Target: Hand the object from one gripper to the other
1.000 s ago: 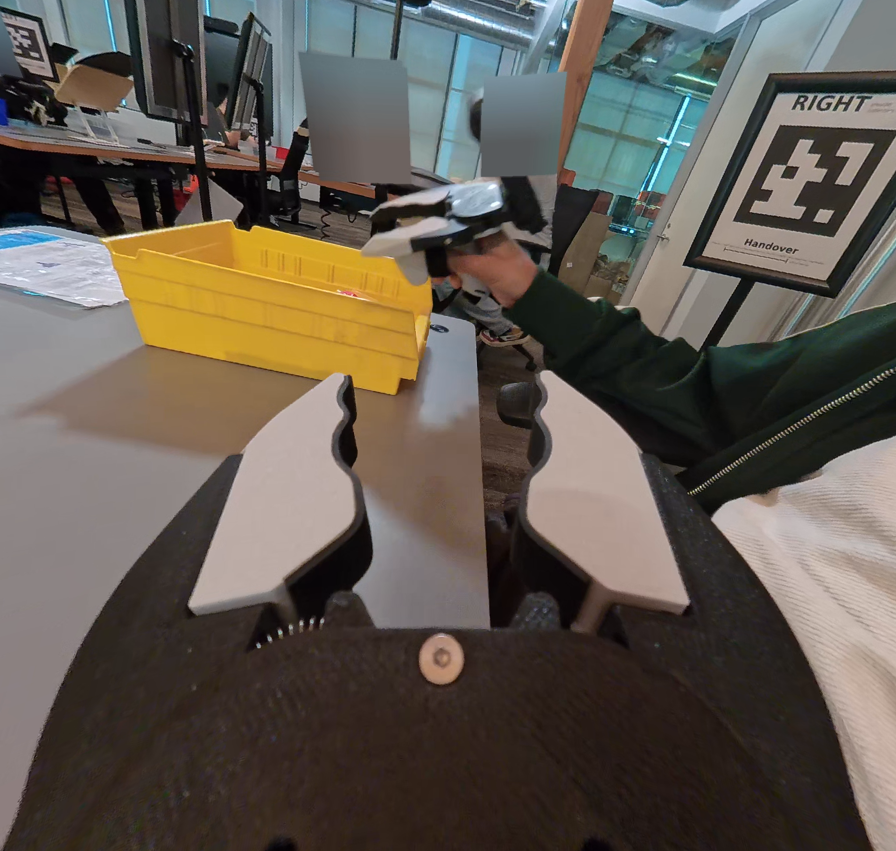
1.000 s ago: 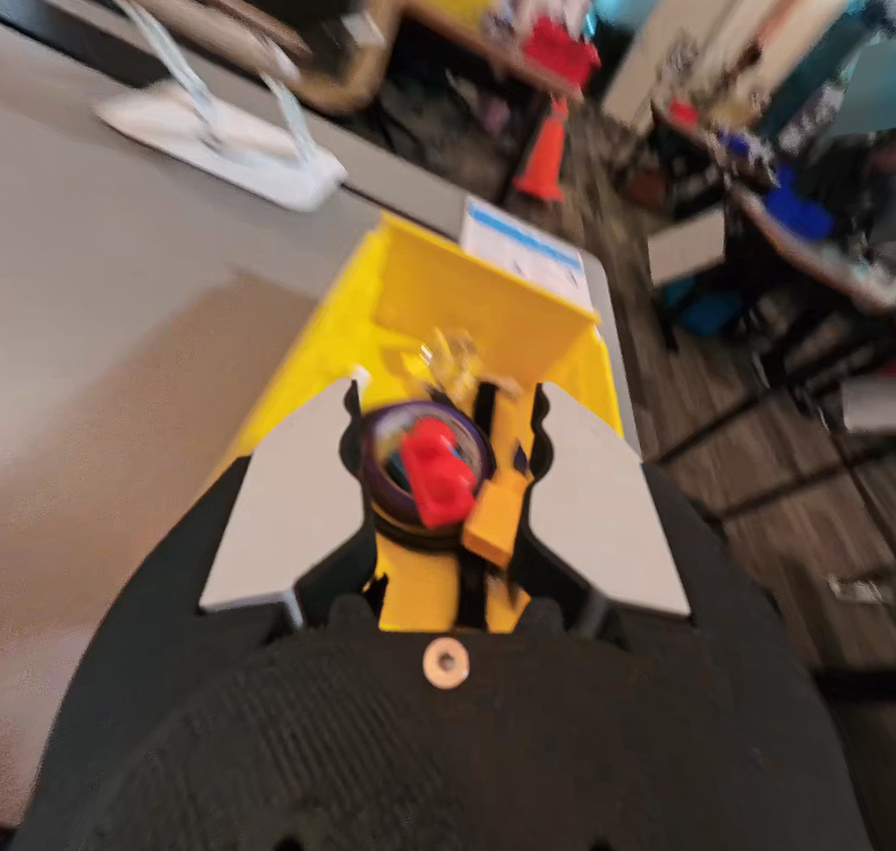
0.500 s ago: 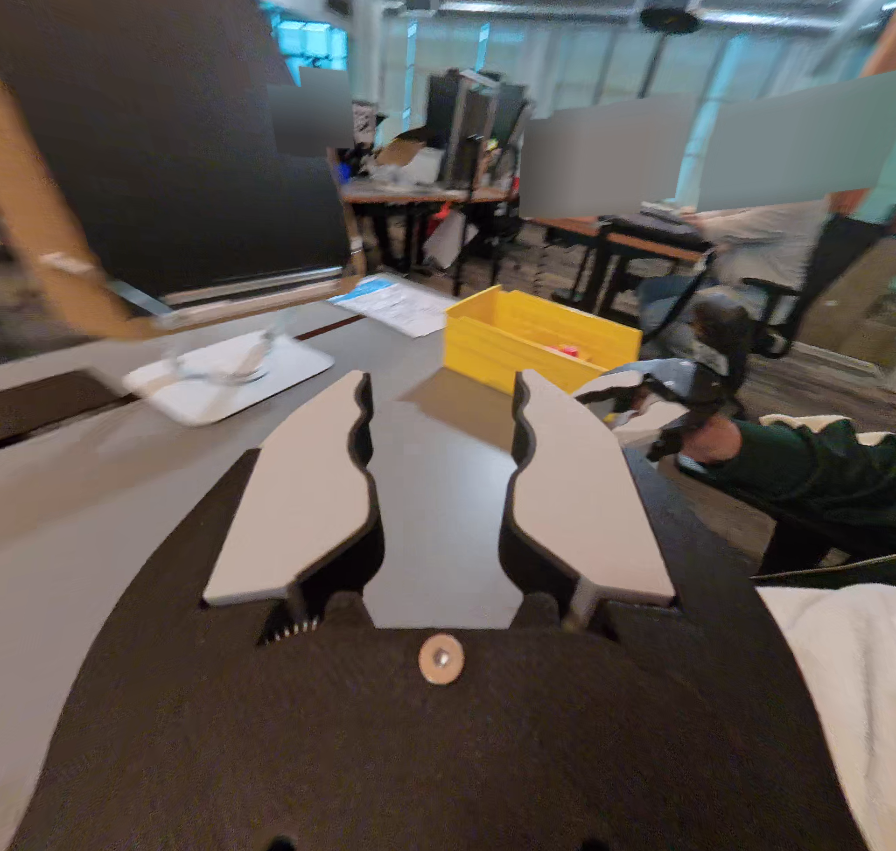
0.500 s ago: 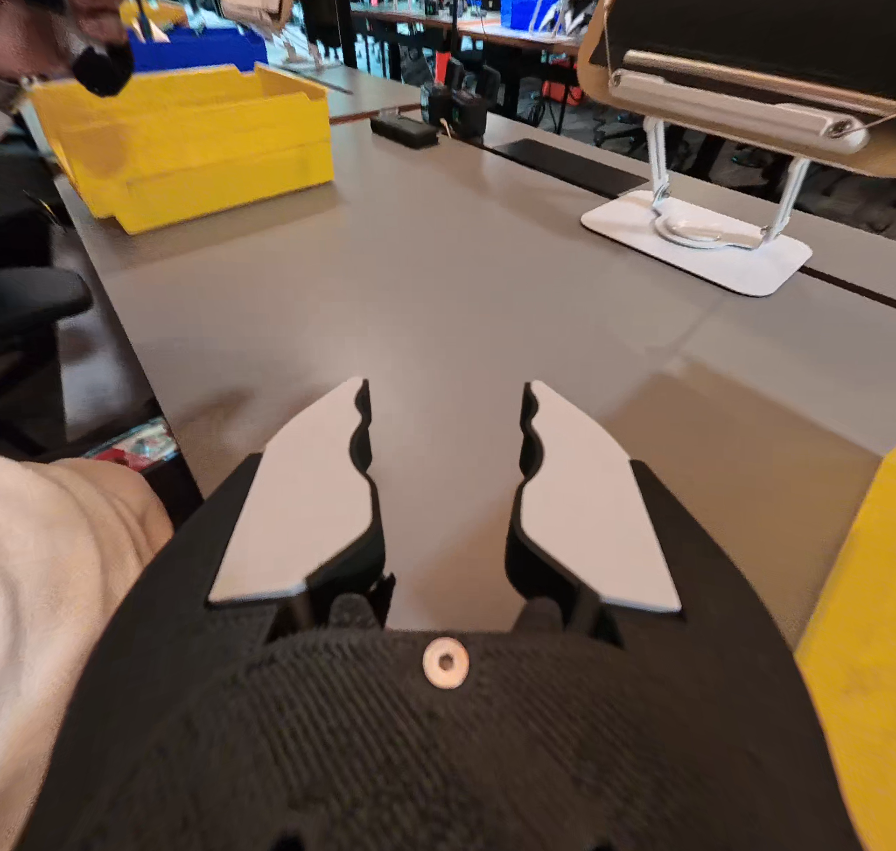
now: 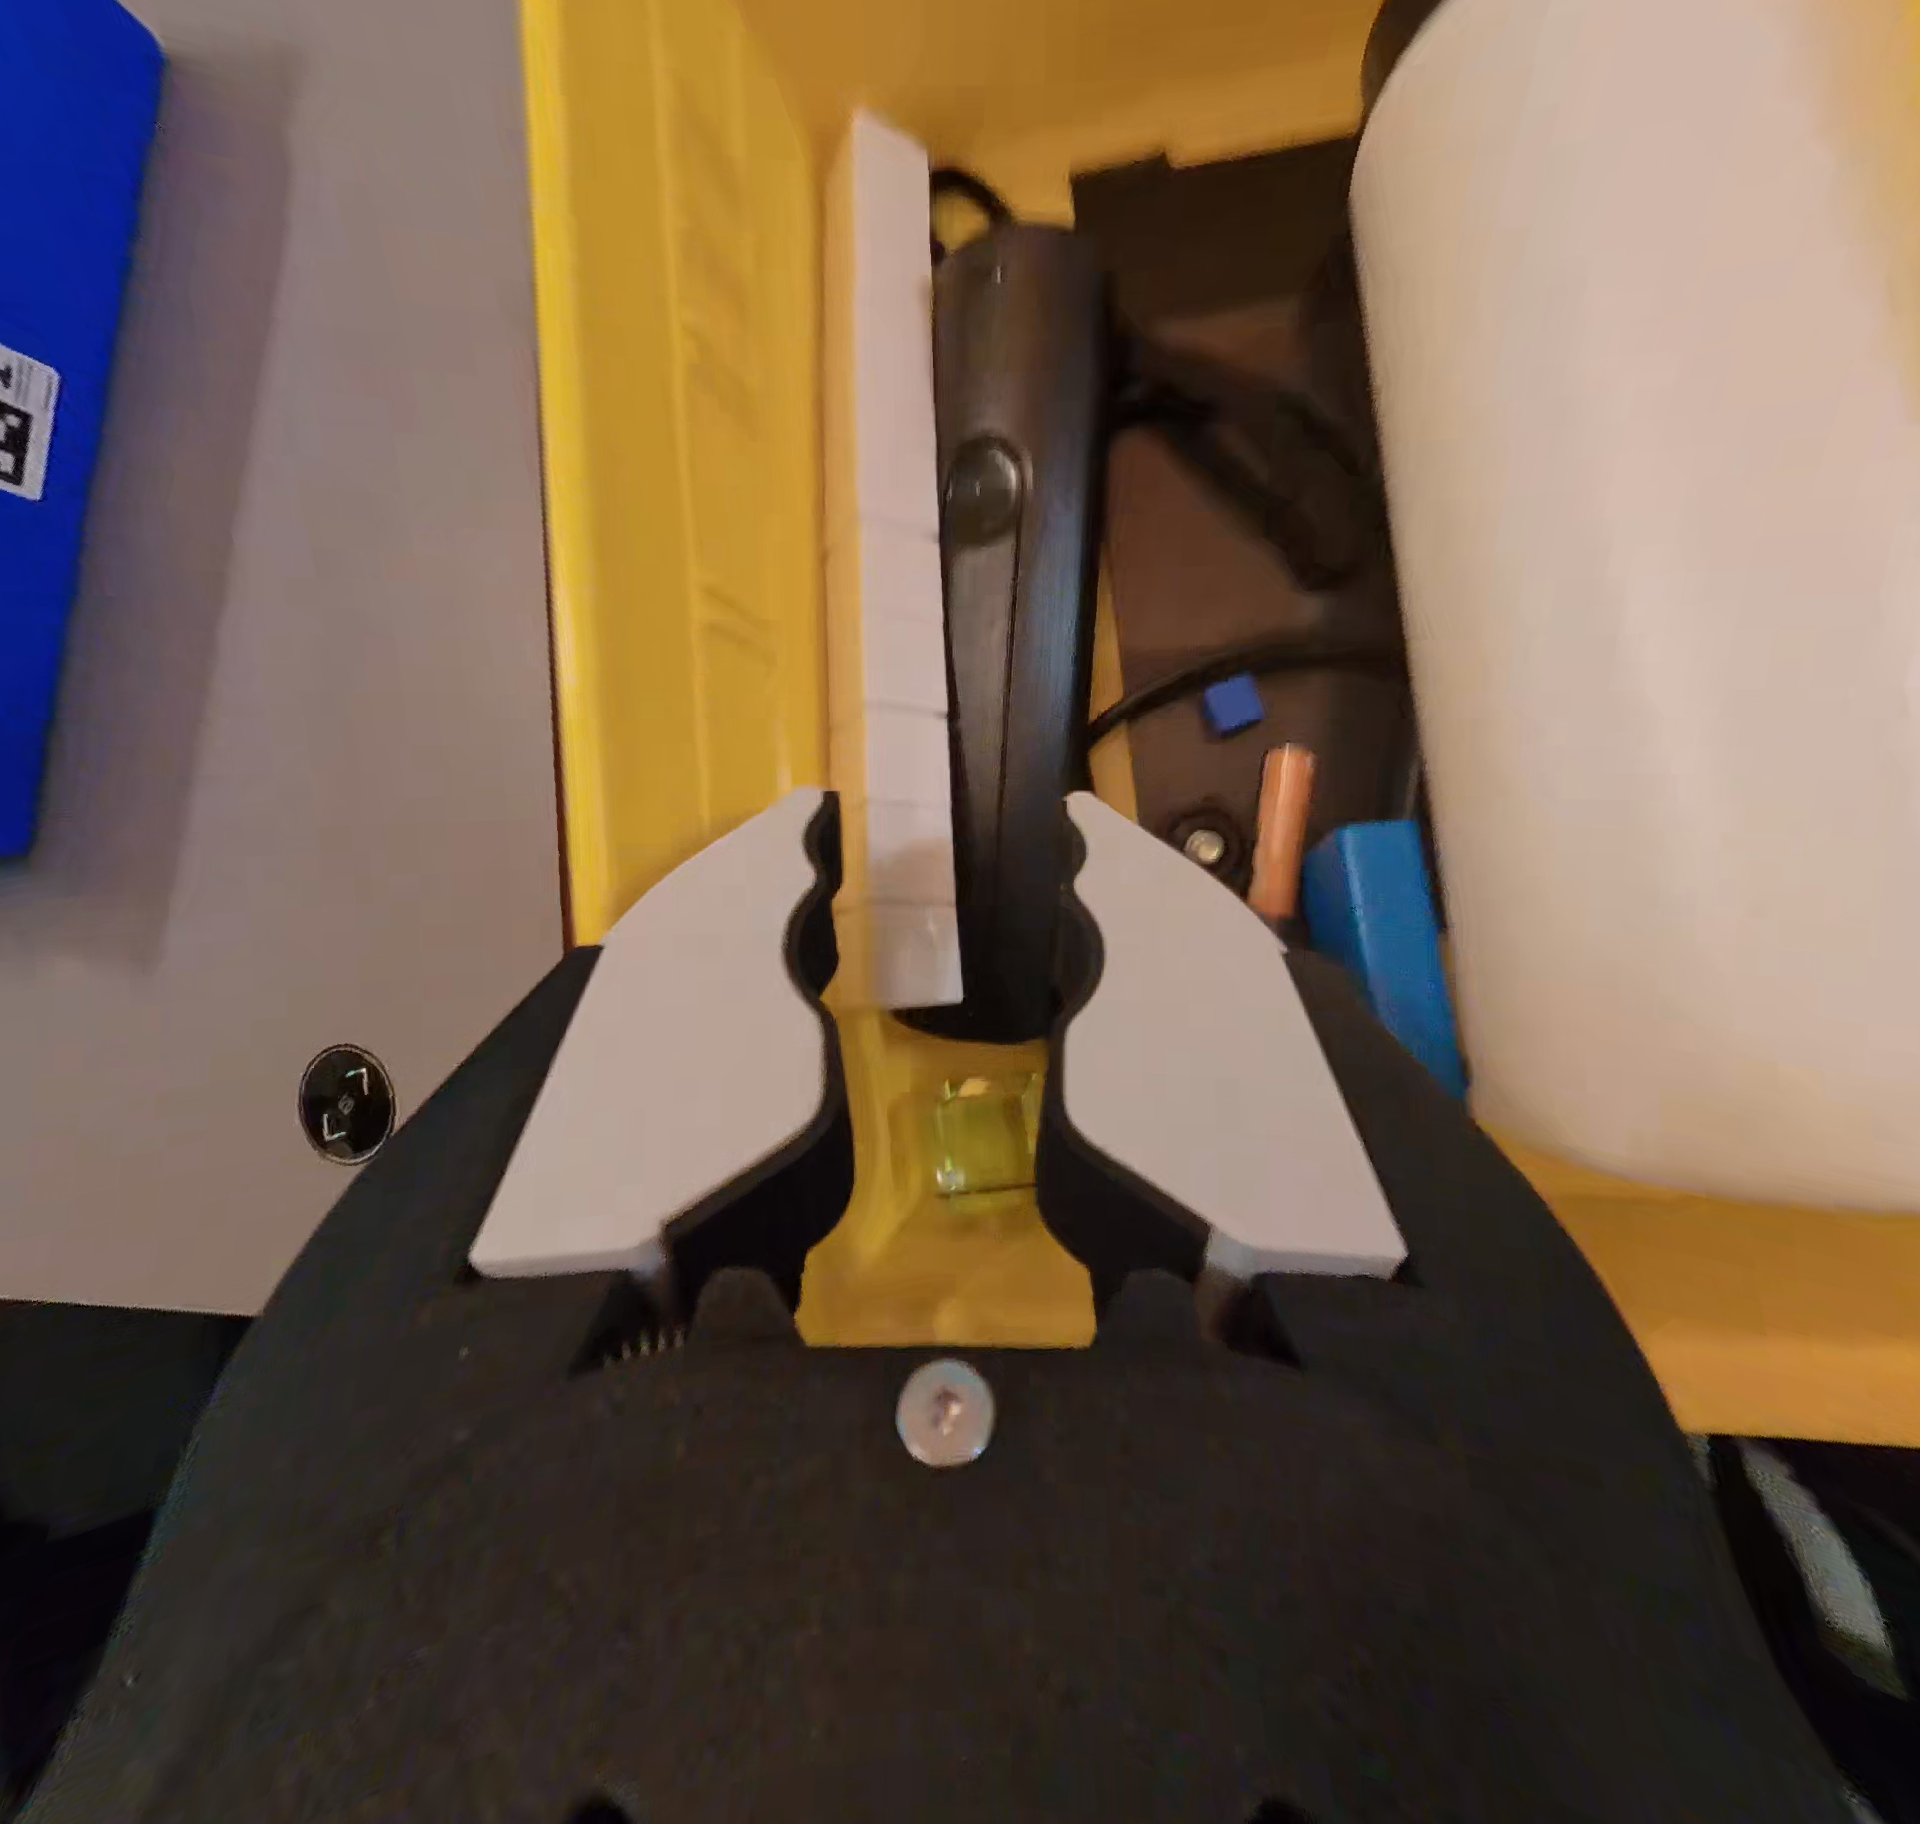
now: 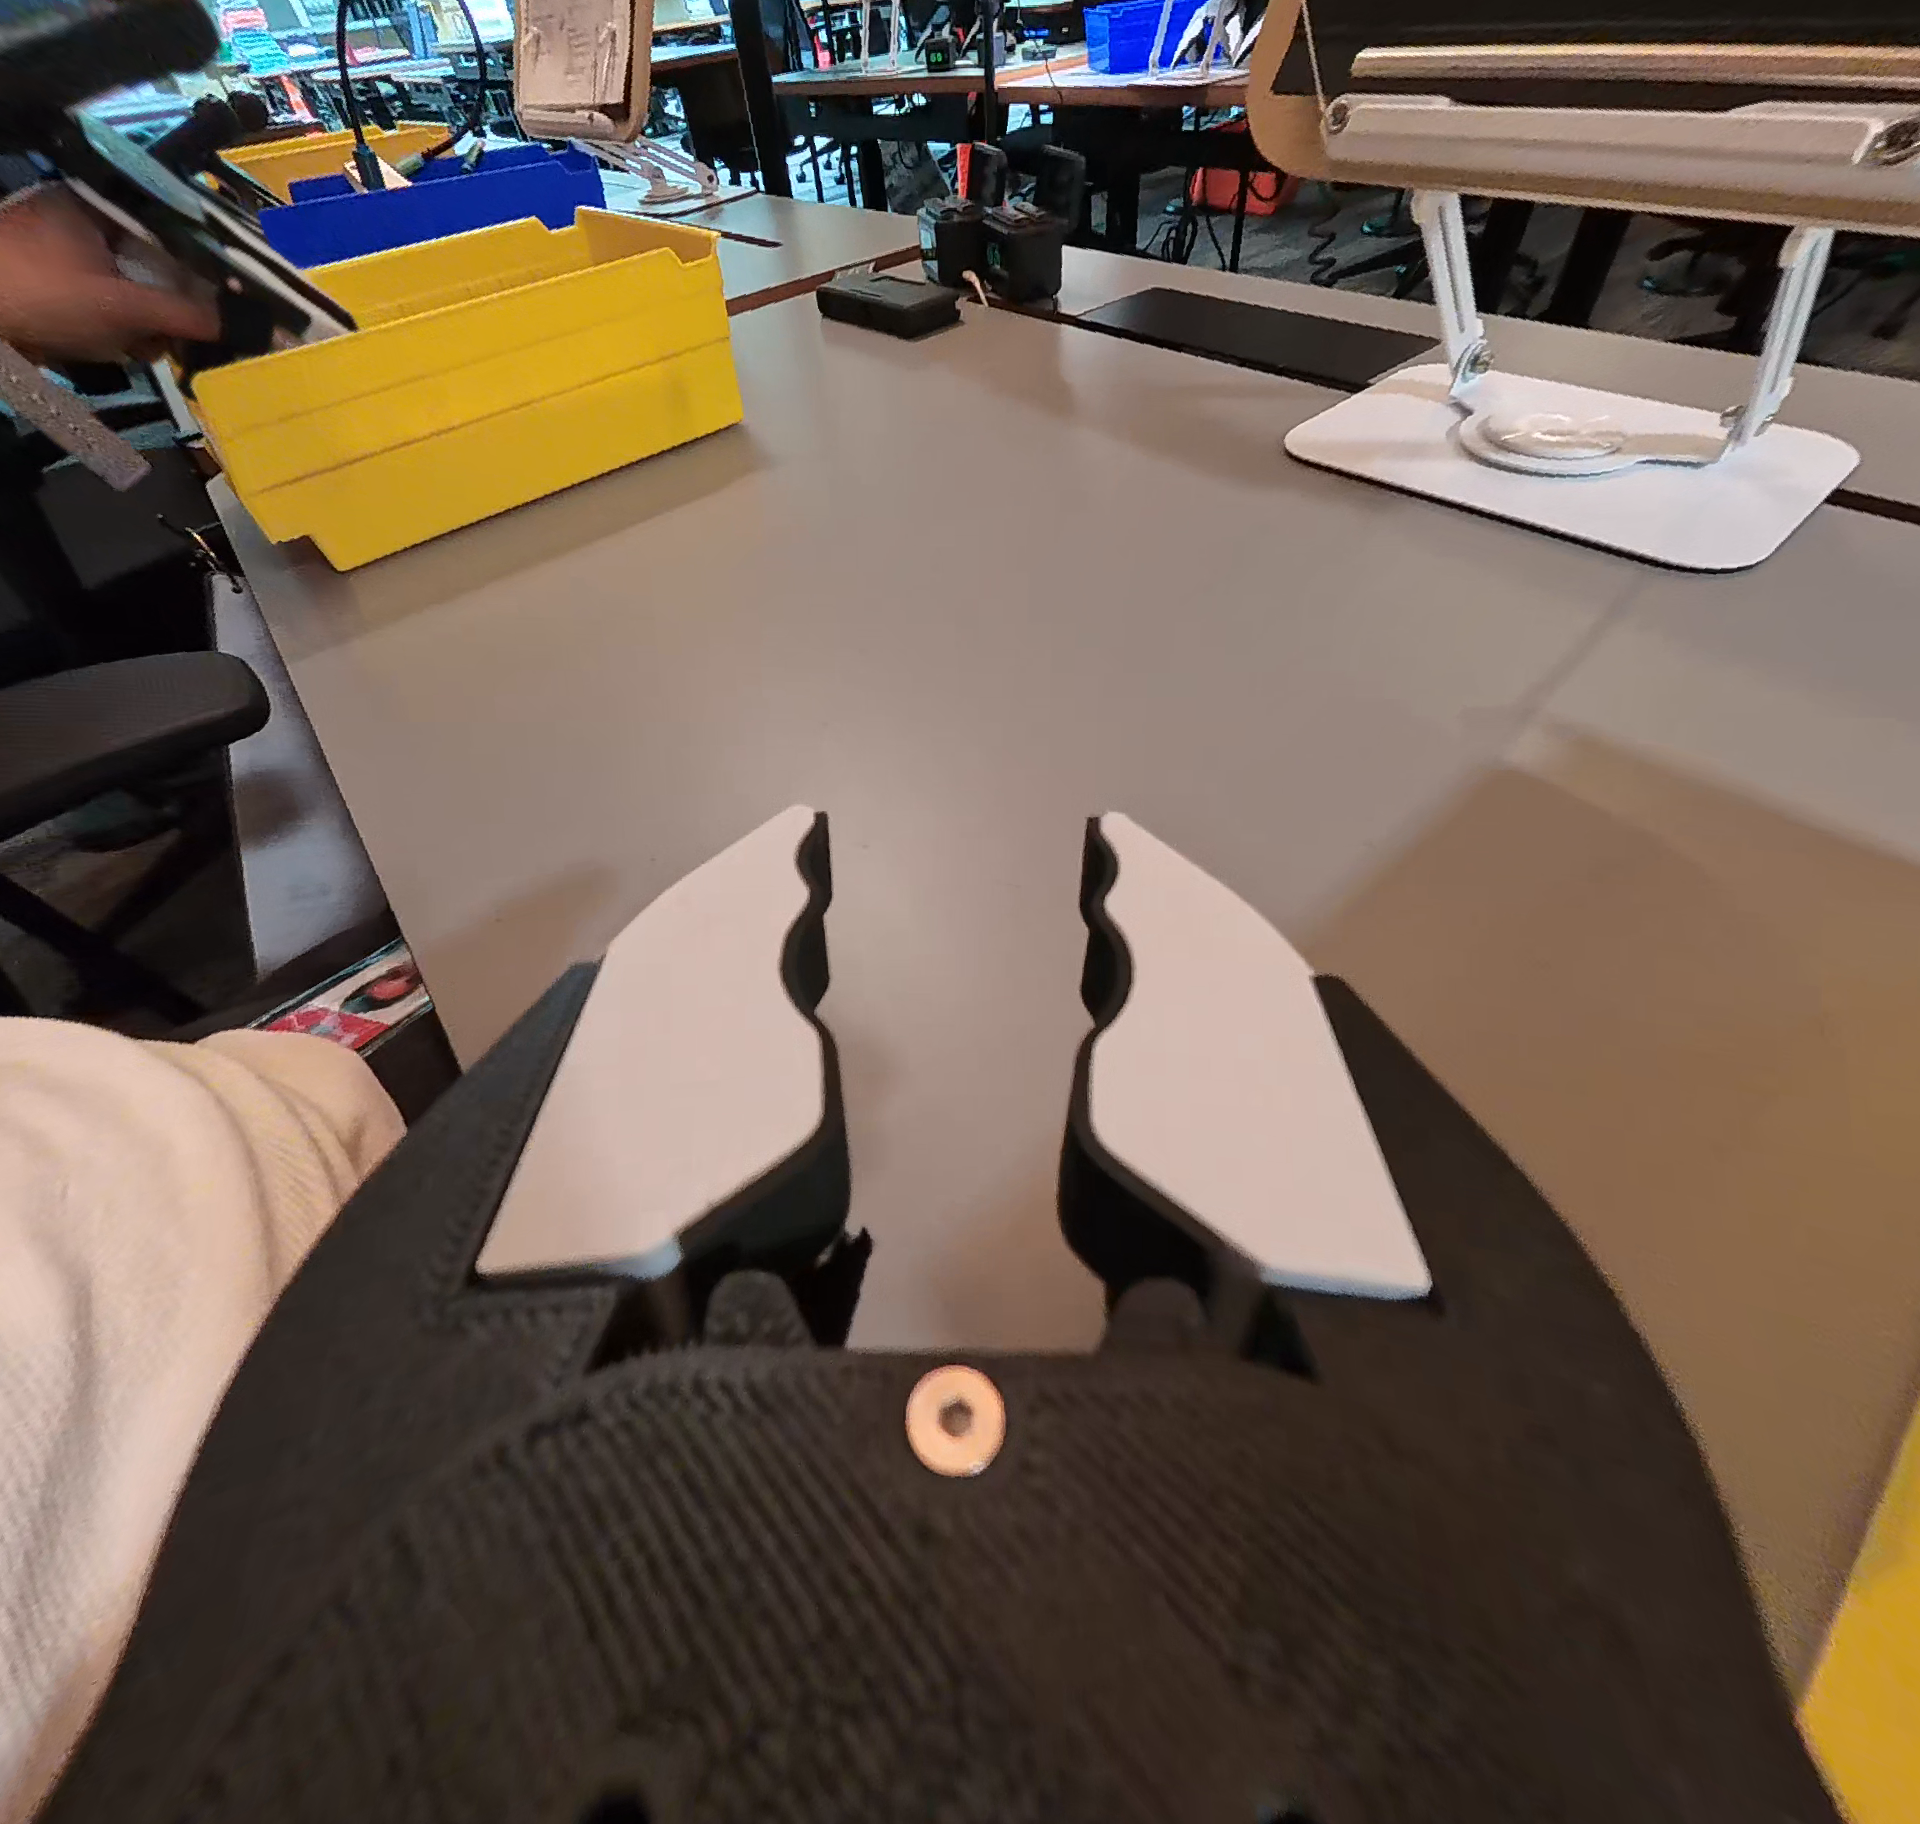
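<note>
My left gripper (image 5: 951,818) points down into a yellow bin (image 5: 665,424). Its jaws are open and straddle the near ends of a white segmented bar (image 5: 888,527) and a long black handle-like object (image 5: 1013,527), which lie side by side. I cannot tell whether the fingers touch them. A small clear yellow cube (image 5: 982,1130) lies below, between the fingers. My right gripper (image 6: 956,829) is open and empty above the grey table (image 6: 987,579). In the right wrist view the left gripper (image 6: 156,216) shows blurred at the far left, over that yellow bin (image 6: 468,403).
The bin also holds a large white roll (image 5: 1662,527), a blue block (image 5: 1371,943), a copper tube (image 5: 1283,829) and black parts. A blue bin (image 6: 436,205) stands behind it. A white tablet stand (image 6: 1569,465) is at the right. Another yellow bin's edge (image 6: 1870,1618) is at lower right. About 60 cm separates my left fingertips from my right.
My left gripper has swung from facing the room to pointing down into the yellow bin, around the white bar and black object. My right gripper left the other bin earlier and now hovers over the table.
</note>
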Demonstrator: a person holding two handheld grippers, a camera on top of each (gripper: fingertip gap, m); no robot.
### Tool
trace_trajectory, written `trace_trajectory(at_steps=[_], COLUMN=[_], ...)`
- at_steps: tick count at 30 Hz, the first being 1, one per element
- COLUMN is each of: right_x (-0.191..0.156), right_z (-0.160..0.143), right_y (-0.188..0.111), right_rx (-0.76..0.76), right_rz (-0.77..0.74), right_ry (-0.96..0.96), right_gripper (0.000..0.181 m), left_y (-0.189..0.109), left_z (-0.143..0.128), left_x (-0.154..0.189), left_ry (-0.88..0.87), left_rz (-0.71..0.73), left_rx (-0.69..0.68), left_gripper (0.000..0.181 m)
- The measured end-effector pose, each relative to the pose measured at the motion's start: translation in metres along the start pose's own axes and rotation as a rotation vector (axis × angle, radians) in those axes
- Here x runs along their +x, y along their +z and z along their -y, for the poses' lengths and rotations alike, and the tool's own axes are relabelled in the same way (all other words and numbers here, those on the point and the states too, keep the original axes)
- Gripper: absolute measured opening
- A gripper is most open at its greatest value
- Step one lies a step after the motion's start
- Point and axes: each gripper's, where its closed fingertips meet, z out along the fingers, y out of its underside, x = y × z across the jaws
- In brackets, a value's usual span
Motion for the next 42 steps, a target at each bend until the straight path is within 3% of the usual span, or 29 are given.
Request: trace_trajectory(at_steps=[1,7,11,15,24,30,32,33,34,42], right_x=[-0.001,0.001,0.002,0.002,0.001,0.001,0.001,0.001,0.001,0.001], right_z=[0.000,0.000,0.001,0.001,-0.001,0.000,0.001,0.001,0.001,0.003], right_y=[0.000,-0.002,-0.003,-0.003,-0.002,-0.003,-0.003,-0.003,-0.003,0.001], right_rx=[0.000,0.010,0.019,0.024,0.017,0.022,0.025,0.025,0.026,0.037], right_rz=[0.002,-0.002,0.007,0.021,0.026,0.027,0.027,0.026,0.027,0.036], right_ry=[0.003,0.021,0.045,0.065,0.067,0.071,0.073,0.075,0.076,0.092], right_gripper=[0.047,0.046,0.045,0.045,0.044,0.044,0.044,0.044,0.044,0.043], left_y=[0.003,0.001,-0.013,-0.026,-0.040,-0.019,-0.012,-0.014,-0.015,-0.073], left_z=[-0.004,-0.001,0.004,-0.011,-0.043,-0.051,-0.057,-0.053,-0.047,-0.008], left_x=[0.001,0.006,0.030,0.052,0.070,0.081,0.083,0.086,0.083,0.039], left_ry=[0.026,0.128,0.066,0.018,0.072,0.081,0.103,0.089,0.084,-0.031], left_rz=[0.008,0.092,-0.093,-0.272,-0.339,-0.400,-0.387,-0.404,-0.383,-0.310], left_rx=[-0.011,-0.016,0.016,-0.066,-0.205,-0.316,-0.368,-0.354,-0.318,0.013], left_gripper=[0.036,0.036,0.037,0.039,0.046,0.052,0.044,0.024,0.016,0.015])
